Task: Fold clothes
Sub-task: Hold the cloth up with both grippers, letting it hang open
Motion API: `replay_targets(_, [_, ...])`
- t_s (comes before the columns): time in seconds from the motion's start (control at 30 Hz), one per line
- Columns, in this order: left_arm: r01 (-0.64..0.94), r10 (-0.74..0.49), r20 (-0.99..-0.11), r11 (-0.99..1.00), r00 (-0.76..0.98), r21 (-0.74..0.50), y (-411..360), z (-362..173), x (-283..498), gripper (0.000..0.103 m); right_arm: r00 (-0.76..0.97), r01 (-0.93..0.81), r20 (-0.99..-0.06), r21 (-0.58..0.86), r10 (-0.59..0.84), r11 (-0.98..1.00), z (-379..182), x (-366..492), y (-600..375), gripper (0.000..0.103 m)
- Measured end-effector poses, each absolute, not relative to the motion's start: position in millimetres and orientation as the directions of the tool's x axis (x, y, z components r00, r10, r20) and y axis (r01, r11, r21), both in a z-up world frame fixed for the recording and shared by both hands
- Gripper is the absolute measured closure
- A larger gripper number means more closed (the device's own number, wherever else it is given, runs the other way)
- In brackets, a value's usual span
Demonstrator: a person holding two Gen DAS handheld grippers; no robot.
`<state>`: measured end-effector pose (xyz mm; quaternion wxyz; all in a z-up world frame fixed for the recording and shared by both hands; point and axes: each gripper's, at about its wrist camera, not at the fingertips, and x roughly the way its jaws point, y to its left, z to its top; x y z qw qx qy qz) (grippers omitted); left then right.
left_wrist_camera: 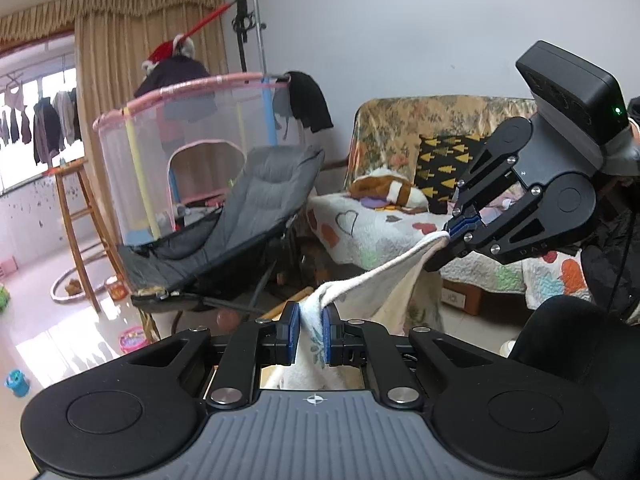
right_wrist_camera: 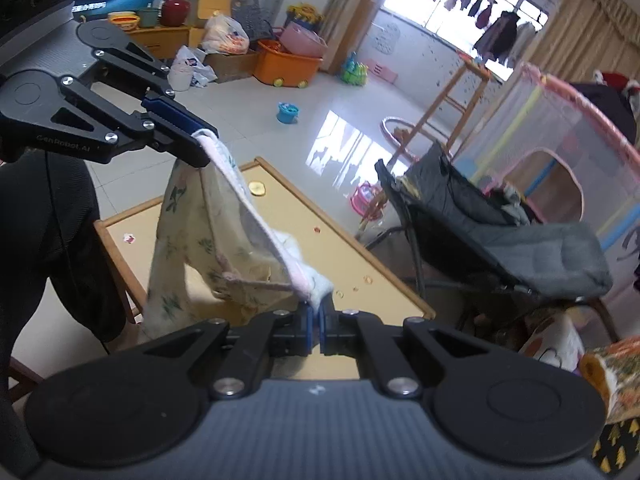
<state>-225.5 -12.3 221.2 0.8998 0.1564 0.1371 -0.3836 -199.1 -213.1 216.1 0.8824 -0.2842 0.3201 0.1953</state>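
Both my jaws are clenched on the garment [right_wrist_camera: 224, 232]: left gripper [left_wrist_camera: 311, 330] and right gripper [right_wrist_camera: 317, 330] each grip an edge, hanging it above the bench [right_wrist_camera: 340, 248]. I should hold the hem taut and level, then lower it flat.

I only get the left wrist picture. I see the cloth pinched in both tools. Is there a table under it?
Observer: Yes. The right wrist view shows a wooden table below the hanging garment.
Operator: Is the cloth touching the table?
Observer: I cannot tell; its lower edge hangs by the table's near side.
Operator: Is anything on the table?
Observer: A round yellow disc near the far edge, plus small stickers.
Operator: What does the cloth look like?
Observer: Pale with green leaf prints and pink trim, stretched between the left tool and the right tool.
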Motion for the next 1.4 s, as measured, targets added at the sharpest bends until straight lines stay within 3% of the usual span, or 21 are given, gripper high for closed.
replay_targets(0.37, [0.735,-0.666,-0.317,0.644,0.675,0.212,2,261,-286,0.091,0.724,-0.573,-0.661,-0.42,0.196,0.704,246,-235,-195,0.1])
replay_targets(0.53, [0.728,-0.649,-0.334,0.64,0.684,0.247,3,262,-301,0.091,0.733,-0.561,-0.655,-0.43,0.183,0.708,242,-242,-191,0.1])
replay_targets(0.7, [0.737,-0.65,-0.366,0.649,0.665,0.186,4,241,-300,0.089,0.753,-0.506,-0.644,-0.43,0.14,0.748,236,-226,-191,0.1])
replay_targets(0.77, [0.74,-0.652,-0.378,0.654,0.657,0.157,0,228,-298,0.082,0.755,-0.492,-0.643,-0.425,0.129,0.76,236,-219,-191,0.1])
replay_targets(0.97, [0.774,-0.697,-0.418,0.633,0.583,0.023,-22,188,-285,0.081,0.756,-0.452,-0.648,-0.415,0.092,0.79,235,-193,-193,0.1])
replay_targets(1.17, [0.764,-0.695,-0.443,0.644,0.566,-0.034,-51,158,-281,0.081,0.747,-0.437,-0.661,-0.408,0.071,0.801,230,-181,-192,0.1])
replay_targets(1.2, [0.762,-0.691,-0.45,0.647,0.566,-0.036,-58,153,-280,0.079,0.745,-0.438,-0.663,-0.407,0.07,0.801,229,-181,-192,0.1])
replay_targets(1.27, [0.753,-0.673,-0.466,0.658,0.574,-0.022,-70,144,-280,0.056,0.741,-0.441,-0.667,-0.405,0.071,0.801,227,-181,-191,0.1])
replay_targets(1.4, [0.746,-0.648,-0.49,0.666,0.583,0.006,-85,133,-276,0.051,0.743,-0.449,-0.664,-0.4,0.085,0.799,229,-189,-191,0.1])
